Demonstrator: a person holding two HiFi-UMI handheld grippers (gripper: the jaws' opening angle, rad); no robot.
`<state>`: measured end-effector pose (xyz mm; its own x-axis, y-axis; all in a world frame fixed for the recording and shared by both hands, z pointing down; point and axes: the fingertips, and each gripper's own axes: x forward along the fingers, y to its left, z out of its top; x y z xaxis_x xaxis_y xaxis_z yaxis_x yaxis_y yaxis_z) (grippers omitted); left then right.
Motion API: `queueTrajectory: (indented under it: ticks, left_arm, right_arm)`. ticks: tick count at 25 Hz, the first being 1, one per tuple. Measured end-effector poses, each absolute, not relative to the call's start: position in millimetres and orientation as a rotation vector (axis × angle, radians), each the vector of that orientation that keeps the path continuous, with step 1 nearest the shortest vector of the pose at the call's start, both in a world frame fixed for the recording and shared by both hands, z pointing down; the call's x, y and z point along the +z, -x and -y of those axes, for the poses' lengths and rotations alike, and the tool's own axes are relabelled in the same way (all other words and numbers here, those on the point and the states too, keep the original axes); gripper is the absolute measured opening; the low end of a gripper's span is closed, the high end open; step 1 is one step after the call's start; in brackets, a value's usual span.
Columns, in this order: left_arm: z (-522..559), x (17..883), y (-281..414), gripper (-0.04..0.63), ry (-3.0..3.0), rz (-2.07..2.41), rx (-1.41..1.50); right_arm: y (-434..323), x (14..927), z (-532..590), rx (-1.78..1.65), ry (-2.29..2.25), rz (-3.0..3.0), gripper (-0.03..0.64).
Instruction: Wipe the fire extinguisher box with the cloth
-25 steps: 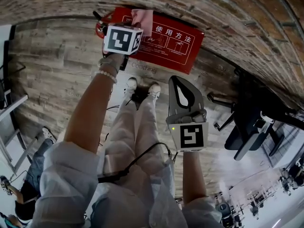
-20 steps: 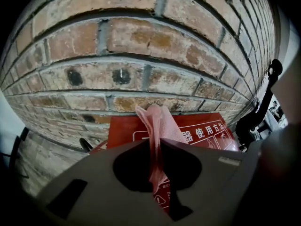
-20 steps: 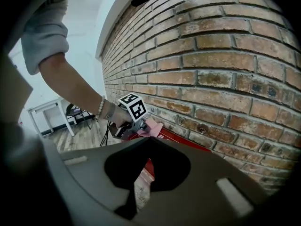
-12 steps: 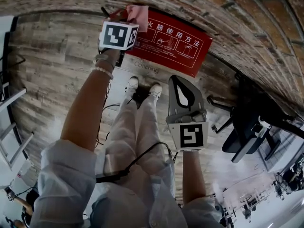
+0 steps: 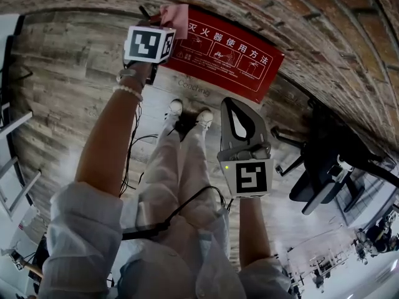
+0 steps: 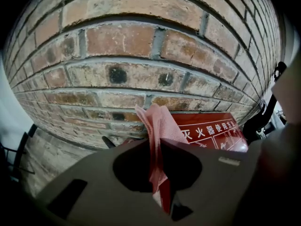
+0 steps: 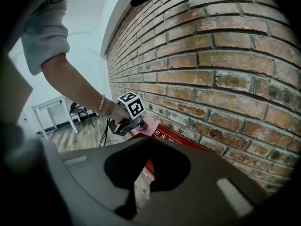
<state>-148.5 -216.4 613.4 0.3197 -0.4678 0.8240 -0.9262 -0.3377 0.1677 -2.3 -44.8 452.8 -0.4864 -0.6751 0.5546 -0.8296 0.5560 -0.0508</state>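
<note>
Pinching the pink cloth [image 5: 175,16] between its jaws, the left gripper [image 5: 159,27] sits in the upper left of the head view and presses the fabric to the top left corner of the fire extinguisher box [image 5: 232,53], a red box with white lettering that stands against the brick wall [image 5: 293,5]. In the left gripper view the cloth [image 6: 159,126] rises from the clamped jaws at the middle of the frame, with the red face of the box [image 6: 214,133] showing to its right and lower down. The right gripper [image 5: 239,124] hangs at the middle of the head view over the wooden floor [image 5: 68,86], well apart from the box. Its own view shows the jaws closed tip to tip with nothing between them, so it takes no part here. By my reading the wiping step is in hand but only a corner is being covered. The next move likely calls for drawing the cloth across the lettered face toward the right side of the frame, with steady pressure and the grip tight so the fabric does not slip free.
</note>
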Motion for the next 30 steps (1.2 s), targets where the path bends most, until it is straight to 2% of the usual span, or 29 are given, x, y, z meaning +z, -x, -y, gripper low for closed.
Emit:
queueTrajectory:
  ticks: [17,30]
  left_arm:
    - [204.1,616.9,166.5,0.014,-1.889,1.228,0.899]
    - [169.4,557.0,109.9,0.012,-1.999,1.113,0.699]
  right_arm:
    - [11.5,452.4,43.6,0.423,-1.199,2.314,0.008]
    - [-19.8,425.3,38.0,0.409,-1.276,2.311,0.008]
